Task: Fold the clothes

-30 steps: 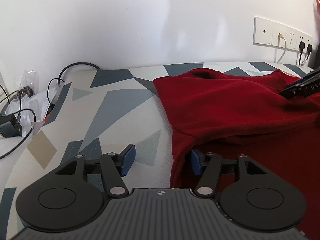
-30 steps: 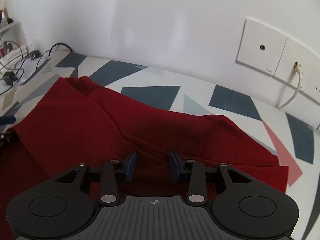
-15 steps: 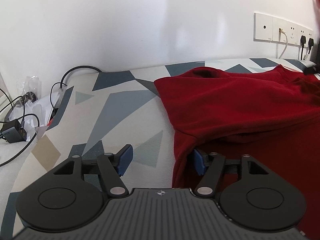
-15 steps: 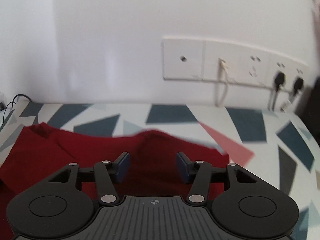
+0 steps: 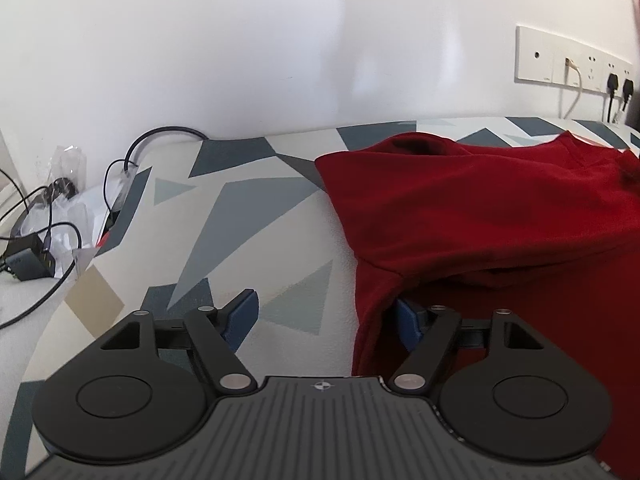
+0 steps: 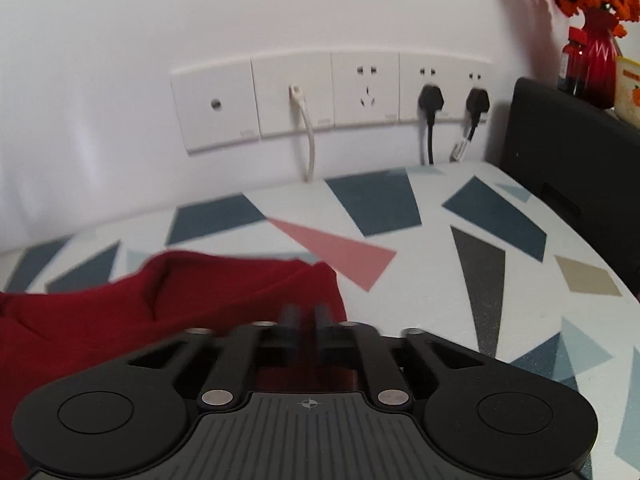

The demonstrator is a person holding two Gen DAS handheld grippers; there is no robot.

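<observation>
Red garment (image 5: 500,216) spread on patterned counter (image 5: 248,216); left gripper (image 5: 326,314) jaws wide apart, straddling garment's near left edge; right gripper (image 6: 306,316) jaws nearly together, blurred, apparently pinching garment's far right corner below wall sockets (image 6: 328,92).

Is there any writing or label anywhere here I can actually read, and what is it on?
None is legible.
Wall socket plates: small marks at the lower corners, too small to read.
Yellow packet beside the red vase: red print, blurred.
Red garment: no lettering visible.
</observation>
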